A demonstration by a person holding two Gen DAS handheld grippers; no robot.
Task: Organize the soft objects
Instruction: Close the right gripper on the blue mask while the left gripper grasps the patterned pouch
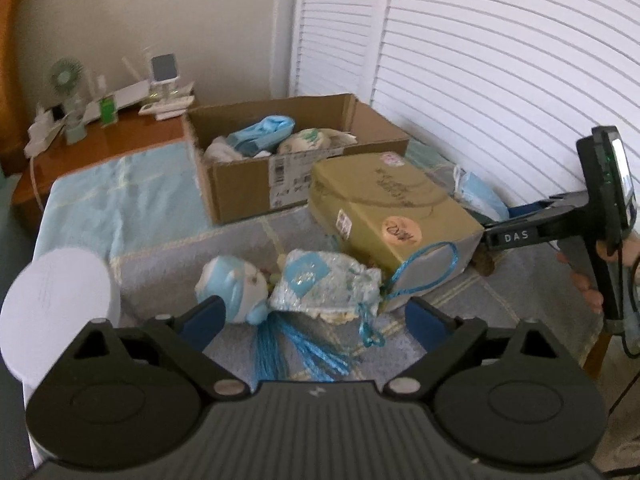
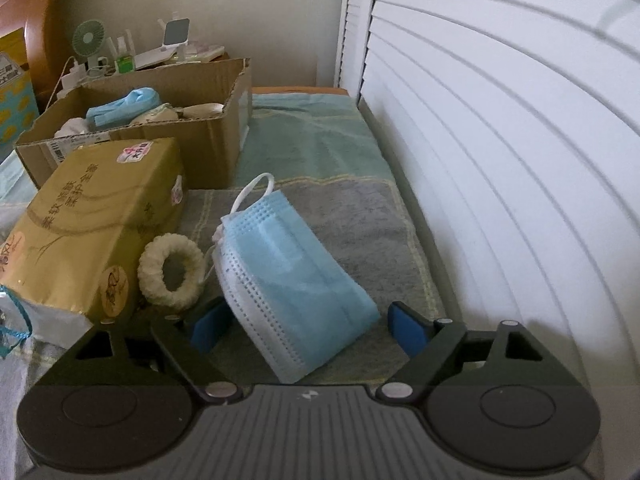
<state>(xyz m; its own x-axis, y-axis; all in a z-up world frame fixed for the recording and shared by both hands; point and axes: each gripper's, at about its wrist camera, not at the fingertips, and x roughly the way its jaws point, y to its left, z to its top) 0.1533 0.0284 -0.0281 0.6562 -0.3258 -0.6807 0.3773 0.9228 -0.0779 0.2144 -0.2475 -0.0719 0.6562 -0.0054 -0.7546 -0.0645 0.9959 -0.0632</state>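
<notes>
left gripper (image 1: 312,320): jaws wide, gripping nothing, straddling the sachet (image 1: 326,286) on the towel | right gripper (image 2: 308,326): jaws wide, empty, around the face masks (image 2: 292,280) | handling: both light, limp; pinch mid-body, not loops | goal: cardboard box (image 2: 192,136) behind

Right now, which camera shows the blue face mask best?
The right wrist view: the blue face mask fills the middle, between the open right gripper's fingers. The left wrist view shows only a small part of it behind the gold package.
</notes>
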